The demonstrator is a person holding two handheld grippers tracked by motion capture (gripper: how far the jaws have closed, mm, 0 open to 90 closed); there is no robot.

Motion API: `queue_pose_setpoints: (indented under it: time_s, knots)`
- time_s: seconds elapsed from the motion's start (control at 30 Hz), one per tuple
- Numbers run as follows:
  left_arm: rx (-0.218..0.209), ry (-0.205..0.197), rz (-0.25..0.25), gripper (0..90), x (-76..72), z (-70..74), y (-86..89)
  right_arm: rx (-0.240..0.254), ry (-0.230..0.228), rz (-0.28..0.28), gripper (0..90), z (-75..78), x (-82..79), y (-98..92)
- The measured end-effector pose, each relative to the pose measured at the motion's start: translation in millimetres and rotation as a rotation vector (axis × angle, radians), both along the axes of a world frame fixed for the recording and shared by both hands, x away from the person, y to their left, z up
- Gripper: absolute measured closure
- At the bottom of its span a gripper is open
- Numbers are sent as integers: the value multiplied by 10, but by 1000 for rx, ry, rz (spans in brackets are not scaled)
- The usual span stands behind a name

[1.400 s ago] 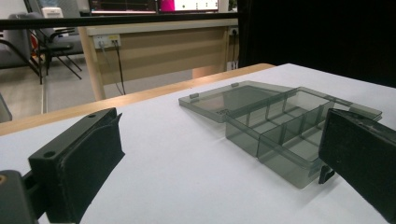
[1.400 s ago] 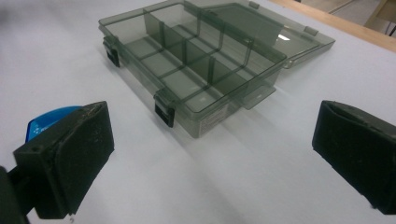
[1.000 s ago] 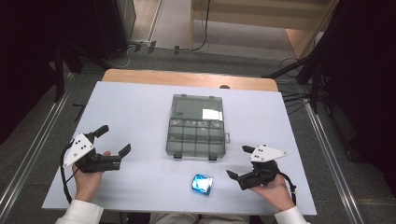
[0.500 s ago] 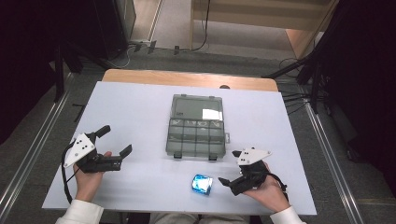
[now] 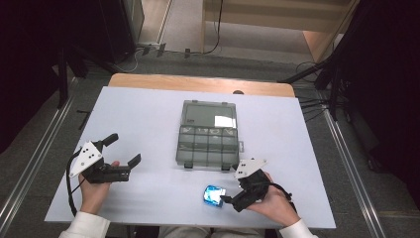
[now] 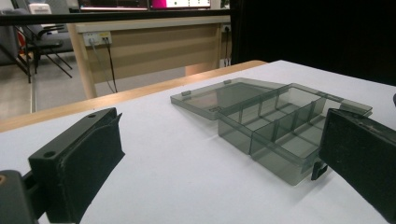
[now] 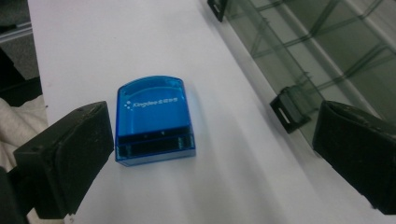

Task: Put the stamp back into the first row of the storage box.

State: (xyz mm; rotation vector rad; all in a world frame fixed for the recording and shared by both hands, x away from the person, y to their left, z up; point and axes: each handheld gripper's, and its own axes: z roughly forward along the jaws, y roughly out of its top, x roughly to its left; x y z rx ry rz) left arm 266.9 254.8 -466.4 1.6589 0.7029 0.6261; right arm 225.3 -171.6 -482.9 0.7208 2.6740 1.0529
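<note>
The left gripper (image 5: 116, 151) rested wide open and empty on the table (image 5: 148, 114). The open compartment box (image 5: 208, 136) lay centre. The right gripper (image 7: 219, 154), wide open, straddled the blue plastic case (image 7: 154, 121): probably light, rigid, slick; best gripped across its flat sides

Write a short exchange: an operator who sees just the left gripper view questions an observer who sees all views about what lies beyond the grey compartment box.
Operator: I see the open compartment box. Anything else on the table?
Observer: Yes, a small blue translucent case lies flat near the table's front edge, apart from the box.
Operator: Where is the other hand-held gripper?
Observer: The right hand-held gripper points at that case, jaws open; the case sits by one jaw, untouched.
Operator: Any marking on the case?
Observer: White lettering on its top, reading roughly "Kingdee".
Operator: Anything in the box?
Observer: From above, its compartments look empty.
</note>
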Motion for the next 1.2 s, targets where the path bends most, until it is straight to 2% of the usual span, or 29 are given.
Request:
queue_pose_setpoints:
  time_s: [0.2, 0.3, 0.33, 0.37, 0.4, 0.5, 0.63, 0.73, 0.9, 1.0, 1.13, 1.2]
  knots:
    - [0, 1, -1, 0, 2, -1, 1, -29, 17, 38, 0, -29, -2, 139]
    - [0, 3, -2, 0, 3, -2, -2, -57, 31, 59, 0, -63, 4, 229]
    - [0, 2, -2, 0, 3, -1, 0, -79, 40, 73, 0, -94, 8, 289]
    - [-2, 1, -2, 0, 3, -1, 1, -79, 40, 73, 0, -94, 8, 289]
    - [-3, 1, -1, 0, 4, -1, 5, -107, 43, 86, 0, -126, 14, 345]
    - [-6, 1, -1, 0, 4, -1, 6, -137, 52, 82, 1, -153, 8, 400]
    - [-1, 6, 2, 0, 5, -3, -1, -157, 67, 84, 55, -179, 12, 452]
    - [-1, 6, 1, 0, 4, -3, -2, -163, 93, 100, 142, -183, 5, 471]
    - [-2, 6, 1, 0, 5, -2, 3, -181, 116, 114, 169, -213, 12, 498]
    - [-2, 7, 1, 0, 5, -3, 2, -182, 119, 113, 212, -216, 9, 501]
    - [-3, 5, 1, 0, 5, -2, 5, -189, 92, 106, 296, -209, 6, 498]
    - [-4, 5, 1, 0, 6, -1, 8, -195, 106, 109, 362, -207, 7, 492]
